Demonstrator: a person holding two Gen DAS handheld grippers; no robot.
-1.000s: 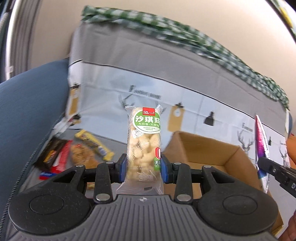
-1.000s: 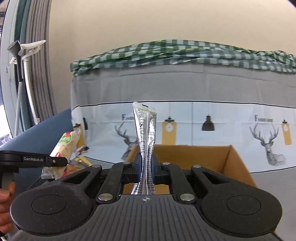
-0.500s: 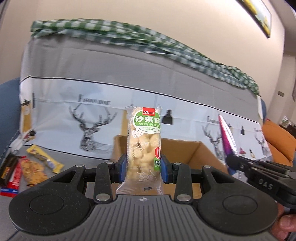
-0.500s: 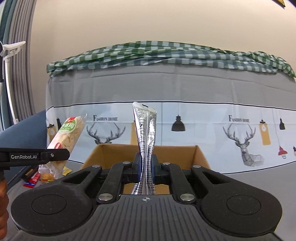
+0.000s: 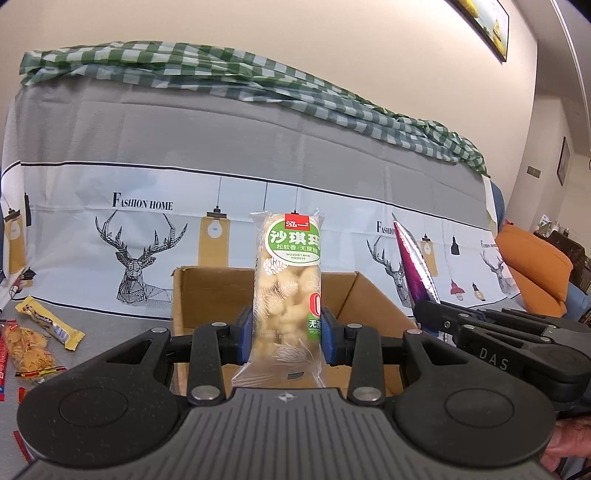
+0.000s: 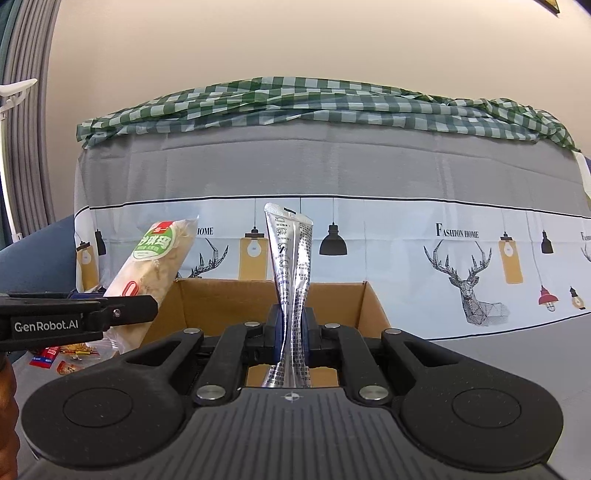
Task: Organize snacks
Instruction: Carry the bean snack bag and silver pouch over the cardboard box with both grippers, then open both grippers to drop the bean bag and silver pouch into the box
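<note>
left gripper [image 5: 286, 341]: clamped on our upright sachima pack [image 5: 286, 291] | right gripper [image 6: 291, 338]: pinched tight on our upright foil sachet [image 6: 290, 266] | cardboard box [image 5: 373, 295]: open, straight ahead just below both, long axes vertical | we judge neither hand nearer | next: lower, release.

Cardboard box [image 5: 373, 295]: floor hidden behind tongs housing and held packet; contents not visible in either view.
Pale snack packet [image 5: 286, 288]: lower seal tucked behind housing; small print illegible.
Silver sachet [image 6: 290, 280]: bottom end partly hidden by housing; print too small to read.
Red wrapper [image 5: 3, 354]: cut off by left edge.
Hand [image 5: 569, 443]: cropped at lower right corner.
Framed picture [image 5: 484, 26]: cut by top edge.
</note>
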